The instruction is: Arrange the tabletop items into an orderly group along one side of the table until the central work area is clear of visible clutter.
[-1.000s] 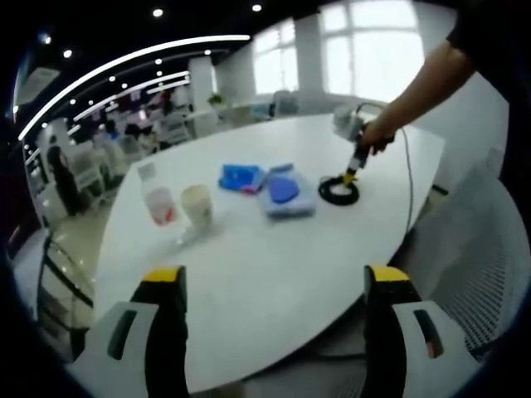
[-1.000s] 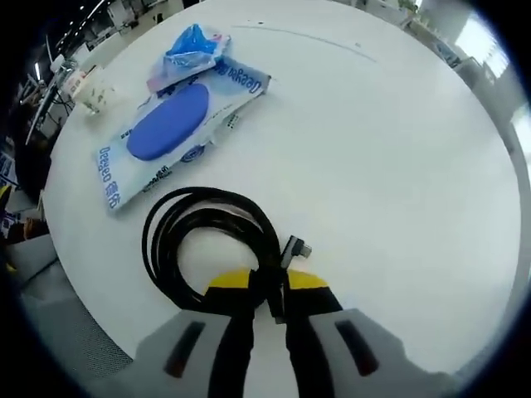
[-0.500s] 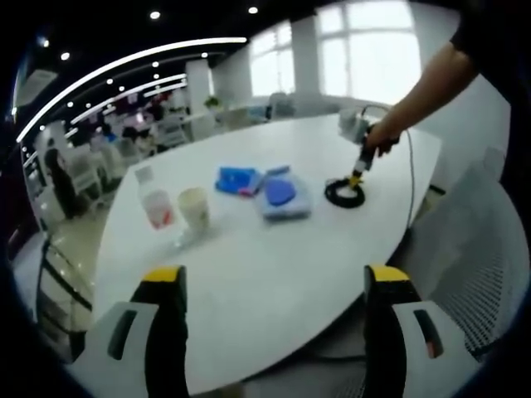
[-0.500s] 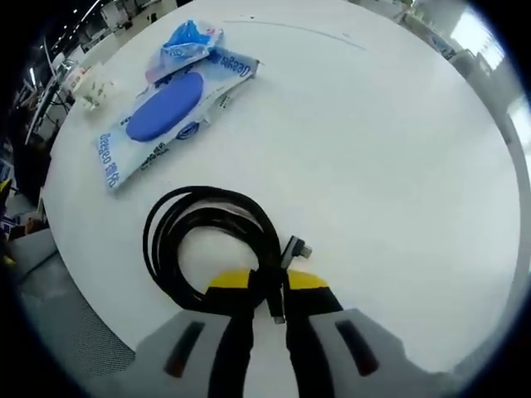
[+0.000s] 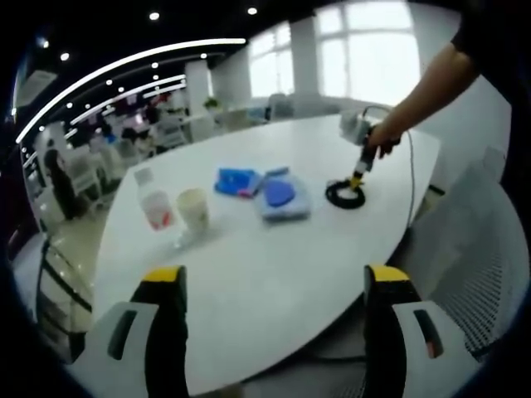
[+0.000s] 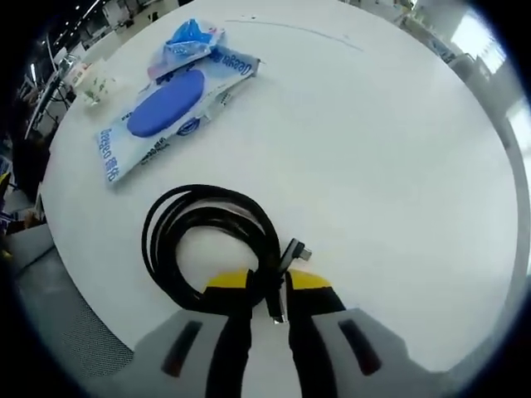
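Currently we hold right claw [image 6: 267, 292] pinched tight on coiled black cable [image 6: 207, 240], near its plug end, loop resting on white tabletop [image 6: 390, 166] close to edge. Left claw [image 5: 274, 290] wide apart, holding nothing, hanging back off tabletop's near rim. Wipes pack [image 6: 170, 112] and blue pouch [image 6: 191, 41] lie beyond cable; bottle [image 5: 156, 199] and cup [image 5: 196, 207] farther along. We judge: drag cable low, keep loop from unwinding, set just beside wipes pack, avoid overhanging edge.
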Action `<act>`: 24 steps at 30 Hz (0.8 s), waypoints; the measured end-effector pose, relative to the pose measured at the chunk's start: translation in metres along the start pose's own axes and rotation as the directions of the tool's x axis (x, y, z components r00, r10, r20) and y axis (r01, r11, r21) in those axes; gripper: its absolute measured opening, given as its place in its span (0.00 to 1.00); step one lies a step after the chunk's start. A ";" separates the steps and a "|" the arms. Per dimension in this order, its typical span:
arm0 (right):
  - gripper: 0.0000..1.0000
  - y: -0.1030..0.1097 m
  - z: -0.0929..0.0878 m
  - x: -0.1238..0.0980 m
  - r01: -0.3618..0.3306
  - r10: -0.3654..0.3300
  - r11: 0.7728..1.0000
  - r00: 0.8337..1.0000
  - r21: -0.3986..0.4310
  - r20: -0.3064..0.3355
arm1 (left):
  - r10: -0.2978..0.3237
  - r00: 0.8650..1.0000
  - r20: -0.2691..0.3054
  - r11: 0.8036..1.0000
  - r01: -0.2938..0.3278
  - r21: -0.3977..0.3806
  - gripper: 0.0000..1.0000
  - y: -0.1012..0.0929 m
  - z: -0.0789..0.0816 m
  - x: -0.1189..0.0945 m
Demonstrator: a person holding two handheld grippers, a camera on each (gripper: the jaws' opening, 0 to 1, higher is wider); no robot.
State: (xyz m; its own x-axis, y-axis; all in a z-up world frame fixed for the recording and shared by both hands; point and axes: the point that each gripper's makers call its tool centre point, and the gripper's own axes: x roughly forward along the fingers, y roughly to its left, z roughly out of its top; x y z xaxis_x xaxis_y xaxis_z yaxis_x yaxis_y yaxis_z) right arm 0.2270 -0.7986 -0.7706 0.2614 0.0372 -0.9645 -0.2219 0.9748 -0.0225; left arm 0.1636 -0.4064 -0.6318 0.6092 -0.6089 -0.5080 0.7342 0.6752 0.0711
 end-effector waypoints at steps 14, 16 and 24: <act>0.18 0.006 0.031 -0.012 0.006 -0.003 0.998 0.999 -0.058 0.054 | 0.005 1.000 0.012 1.000 -0.005 -0.003 0.85 0.001 0.002 -0.001; 0.18 0.010 0.040 -0.014 0.003 0.002 0.997 0.998 -0.072 0.066 | 0.007 1.000 0.014 1.000 -0.007 -0.003 0.85 0.001 0.002 -0.001; 0.19 0.023 0.067 -0.020 -0.010 0.022 0.994 0.995 -0.111 0.102 | 0.013 1.000 0.018 1.000 -0.013 -0.007 0.85 0.002 0.003 -0.002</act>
State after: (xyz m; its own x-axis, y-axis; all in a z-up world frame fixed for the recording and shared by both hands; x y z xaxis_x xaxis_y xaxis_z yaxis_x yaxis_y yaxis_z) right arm 0.2799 -0.7617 -0.7345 0.3512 0.0809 -0.9328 -0.3273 0.9440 -0.0414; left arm 0.1648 -0.4050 -0.6284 0.6239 -0.6074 -0.4918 0.7242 0.6859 0.0717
